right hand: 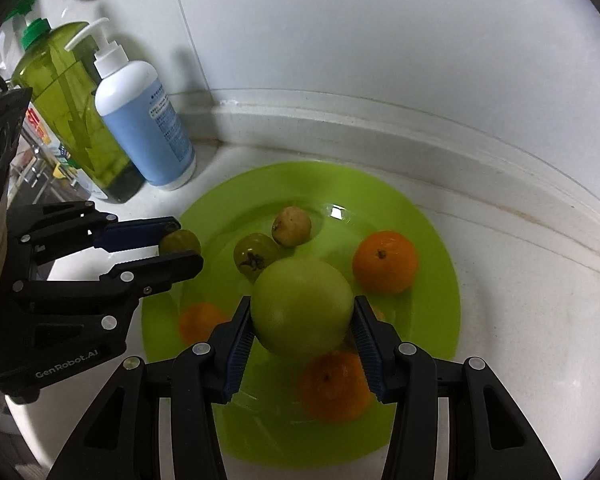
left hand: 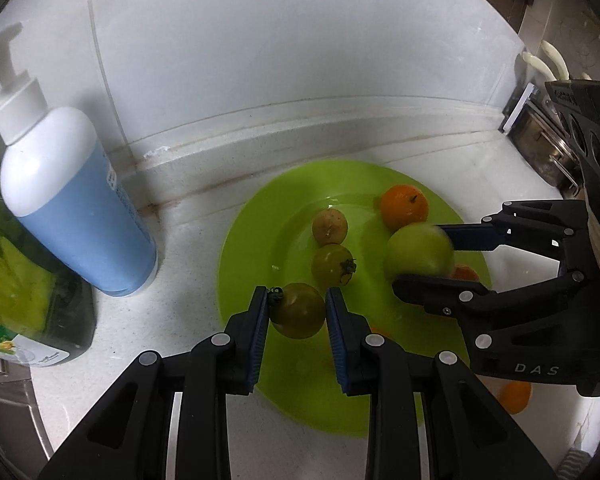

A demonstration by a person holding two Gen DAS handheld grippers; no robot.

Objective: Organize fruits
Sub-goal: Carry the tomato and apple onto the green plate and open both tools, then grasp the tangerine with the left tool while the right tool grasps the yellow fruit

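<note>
The left claw (left hand: 297,310) is clamped on a small green tomato (left hand: 298,311), held over the near left part of the green plate (left hand: 240,240). The right claw (right hand: 302,316) grips a large green apple (right hand: 302,306) above the plate's middle. Counted on the plate: one more green tomato (right hand: 256,255) with a dark stalk, one small yellowish fruit (right hand: 291,226) touching it on the far side, and three oranges, one far right (right hand: 385,262), one near (right hand: 334,386) under the apple, one near left (right hand: 200,322). The left view hides most of the near oranges behind the claws, yet it alone shows metal kitchenware (left hand: 544,152) at the far right. The right view shows two bottles whole, a blue pump bottle (right hand: 146,120) and a green bottle (right hand: 72,108) behind it. The plate rests on a white bench (right hand: 520,300) that meets a white wall (right hand: 380,40).
</note>
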